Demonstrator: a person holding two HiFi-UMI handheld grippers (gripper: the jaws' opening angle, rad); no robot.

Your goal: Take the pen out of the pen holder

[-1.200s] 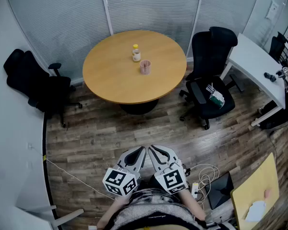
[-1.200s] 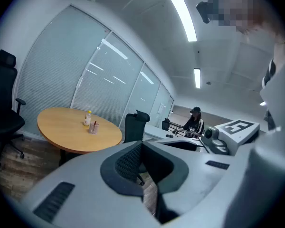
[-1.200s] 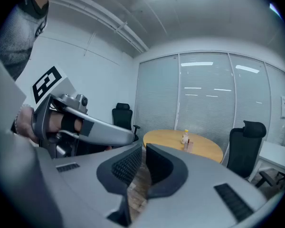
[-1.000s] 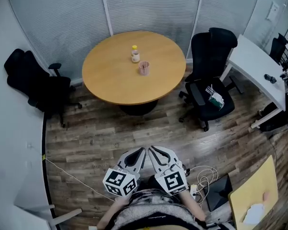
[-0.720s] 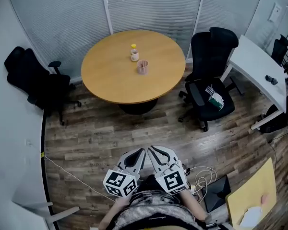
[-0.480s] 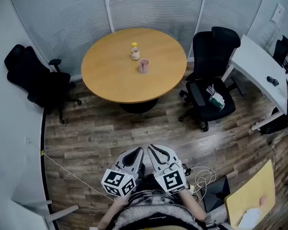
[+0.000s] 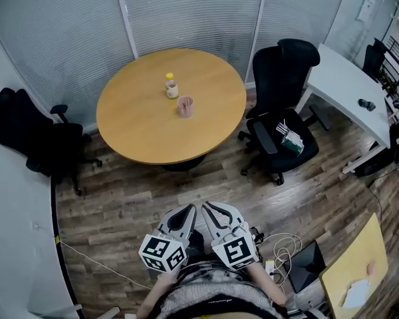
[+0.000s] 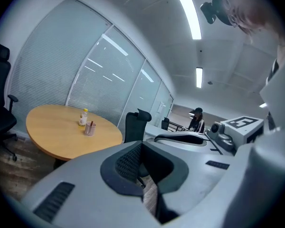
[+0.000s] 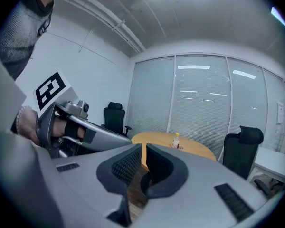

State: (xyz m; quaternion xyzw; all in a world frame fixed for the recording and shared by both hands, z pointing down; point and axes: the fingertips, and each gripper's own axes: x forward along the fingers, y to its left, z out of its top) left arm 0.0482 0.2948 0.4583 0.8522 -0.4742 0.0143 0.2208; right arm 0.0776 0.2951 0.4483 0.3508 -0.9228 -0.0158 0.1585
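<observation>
Far ahead on the round wooden table (image 7: 139, 128), a pinkish pen holder (image 7: 185, 106) with a pen in it stands beside a small yellow-capped bottle (image 7: 171, 86). My left gripper (image 7: 191, 210) and right gripper (image 7: 207, 207) are held side by side near my body, over the wooden floor and well short of the table. Both are shut with nothing between the jaws. From the left gripper (image 8: 142, 146) view, the pen holder (image 8: 89, 128) and bottle (image 8: 83, 118) look small. Past the right gripper (image 9: 143, 148), the bottle (image 9: 176, 140) and pen holder (image 9: 180, 146) are tiny.
A black office chair (image 7: 279, 105) with a packet on its seat stands right of the table, and another chair (image 7: 33, 135) stands left. A white desk (image 7: 349, 85) lies at the right. Cables (image 7: 286, 244) and a yellow board (image 7: 359, 271) lie by my feet. A person (image 8: 197, 120) stands far off.
The head view has shifted, so the table and pen holder now sit further left and slightly lower in frame. Both grippers stay shut and close together.
</observation>
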